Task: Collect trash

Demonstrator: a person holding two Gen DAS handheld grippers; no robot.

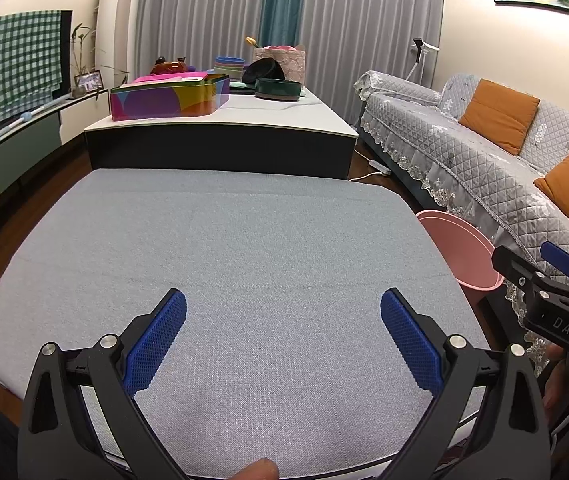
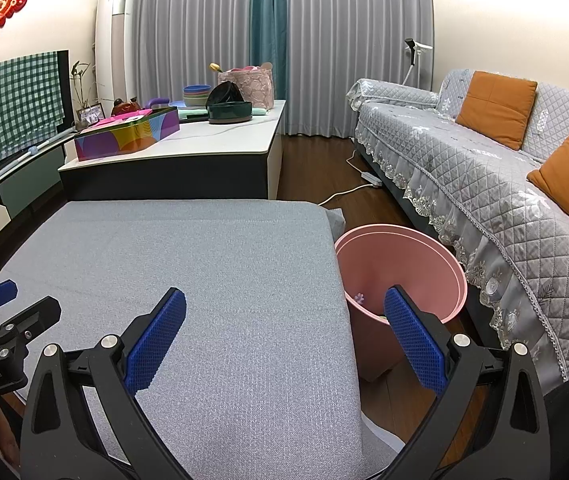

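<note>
Ahead of me grey pleated curtains [image 2: 212, 40] with a teal centre panel cover the far wall; a grey quilted sofa [image 2: 484, 184] with orange cushions [image 2: 496, 108] lines my right, over dark wooden floor [image 2: 312, 168]

You can read white letters "DAS" on the black body of the right hand-held gripper [image 1: 556, 280], seen from the left wrist camera. From the right wrist camera, "GenRobot.AI" stands in white on the black body of the left hand-held gripper [image 2: 8, 304].
</note>
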